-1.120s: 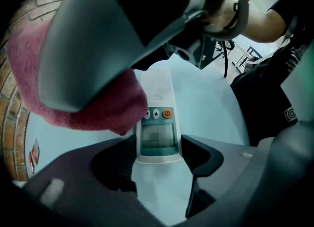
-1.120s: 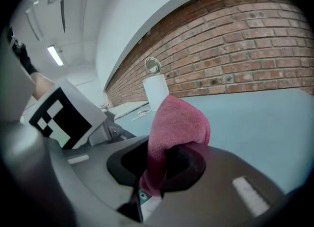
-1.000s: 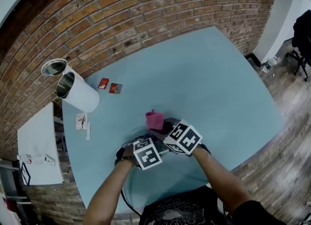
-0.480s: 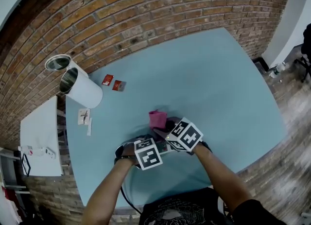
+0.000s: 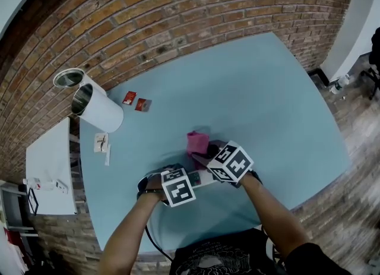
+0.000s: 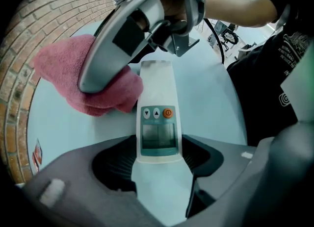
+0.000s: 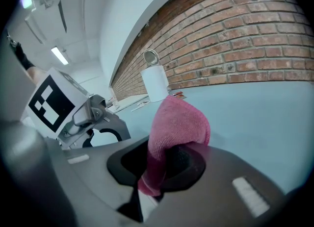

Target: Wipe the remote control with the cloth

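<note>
The white remote control [image 6: 157,123] has a small screen and an orange button, and it lies lengthwise on the light blue table [image 5: 267,95]. My left gripper [image 6: 159,164] points down and is shut on the remote's near end. In the head view the left gripper [image 5: 178,187] sits under its marker cube. My right gripper [image 7: 159,167] is shut on the pink cloth [image 7: 179,123]. The folded cloth [image 6: 93,91] rests on the table just left of the remote's far end, under a finger [image 6: 115,44] of the right gripper. The cloth [image 5: 197,142] sticks out past the right gripper [image 5: 208,154].
A white cylinder [image 5: 98,112] and a metal can [image 5: 67,79] stand at the table's back left by the brick wall. Two red packets [image 5: 135,101] and paper cards [image 5: 101,143] lie near them. A white side table [image 5: 50,173] stands left; the table edge is close to my body.
My right gripper and the pink cloth have shifted slightly to the right and away from me. The left gripper has kept still on the remote.
</note>
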The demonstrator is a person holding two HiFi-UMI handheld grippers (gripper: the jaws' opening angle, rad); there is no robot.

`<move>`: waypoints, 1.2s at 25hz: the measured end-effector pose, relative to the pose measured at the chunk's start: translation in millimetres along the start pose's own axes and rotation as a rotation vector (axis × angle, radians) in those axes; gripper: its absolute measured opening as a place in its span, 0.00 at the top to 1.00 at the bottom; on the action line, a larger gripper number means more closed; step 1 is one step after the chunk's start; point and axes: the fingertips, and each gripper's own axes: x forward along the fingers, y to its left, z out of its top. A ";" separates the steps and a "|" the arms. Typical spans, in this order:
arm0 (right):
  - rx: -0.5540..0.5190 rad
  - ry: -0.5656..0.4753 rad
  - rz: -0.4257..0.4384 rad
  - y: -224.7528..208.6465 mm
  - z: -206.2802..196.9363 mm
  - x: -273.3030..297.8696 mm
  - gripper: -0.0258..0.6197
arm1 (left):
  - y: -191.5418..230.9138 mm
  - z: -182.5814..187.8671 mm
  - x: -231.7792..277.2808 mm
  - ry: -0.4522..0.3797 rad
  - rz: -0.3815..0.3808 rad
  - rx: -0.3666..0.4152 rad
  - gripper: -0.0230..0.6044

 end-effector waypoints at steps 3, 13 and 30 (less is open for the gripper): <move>0.016 -0.010 -0.016 -7.2 -2.7 -7.8 0.86 | -0.1 -1.2 0.6 0.006 0.001 0.000 0.51; 0.060 -0.035 -0.074 -27.5 -12.8 -33.3 0.86 | 0.6 -2.0 0.9 0.018 0.002 -0.002 0.51; 0.224 -0.158 -0.262 -41.8 -32.5 -88.8 0.86 | 1.5 -3.6 -1.1 -0.009 0.013 -0.013 0.52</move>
